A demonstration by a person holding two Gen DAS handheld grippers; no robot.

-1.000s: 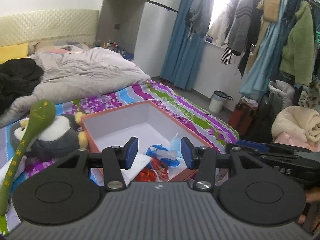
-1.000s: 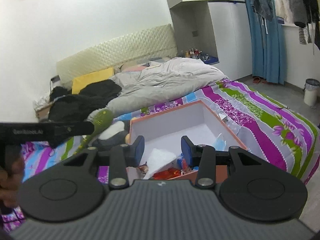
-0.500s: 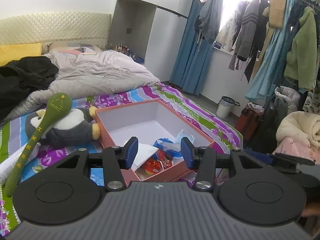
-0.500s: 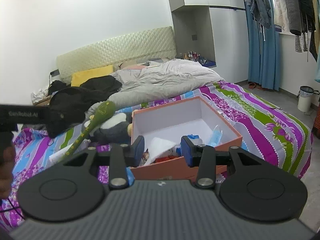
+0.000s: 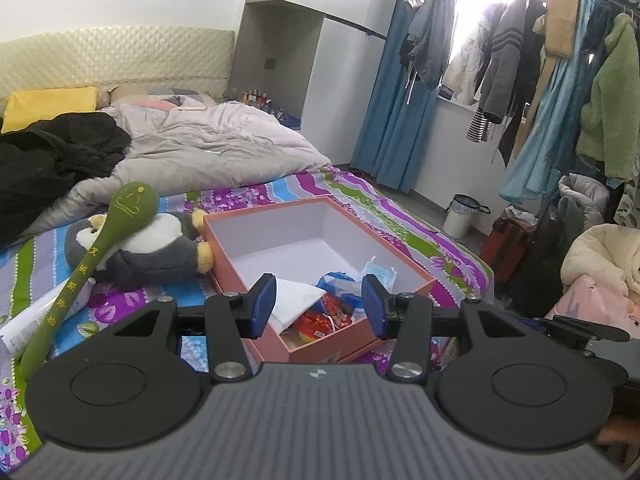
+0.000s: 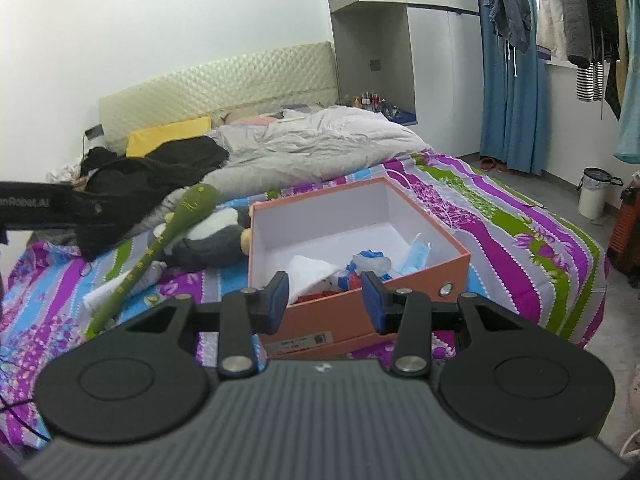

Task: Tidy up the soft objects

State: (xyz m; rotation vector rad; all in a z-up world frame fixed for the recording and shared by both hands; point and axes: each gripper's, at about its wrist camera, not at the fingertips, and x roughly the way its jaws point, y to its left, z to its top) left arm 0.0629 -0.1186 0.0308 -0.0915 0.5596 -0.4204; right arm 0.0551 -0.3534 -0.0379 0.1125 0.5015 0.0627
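Observation:
An orange box point(image 5: 404, 270) point(image 6: 360, 304) with a white inside stands open on the striped bedspread. It holds a white cloth point(image 5: 298, 298) point(image 6: 308, 274), a blue face mask point(image 5: 378, 274) point(image 6: 416, 258) and red packets point(image 5: 320, 322). Left of the box lies a grey and white penguin plush point(image 5: 156, 248) point(image 6: 212, 238), with a green long-handled mallet point(image 5: 92, 264) point(image 6: 168, 236) resting across it. My left gripper point(image 5: 319, 306) hovers open before the box's near corner, nothing between its pads. My right gripper point(image 6: 325, 301) is open too, in front of the box's near wall, holding nothing.
A white tube point(image 5: 36, 318) lies under the mallet's handle. A grey duvet point(image 5: 208, 152) and black clothes point(image 5: 52, 168) cover the bed's far half. Hanging clothes point(image 5: 560, 92), a white bin point(image 5: 462, 216) and piled garments point(image 5: 600, 264) stand to the right.
Both grippers have drawn back from the box, which now shows whole and farther off. Their jaws keep the same gap. Nothing on the bed has shifted.

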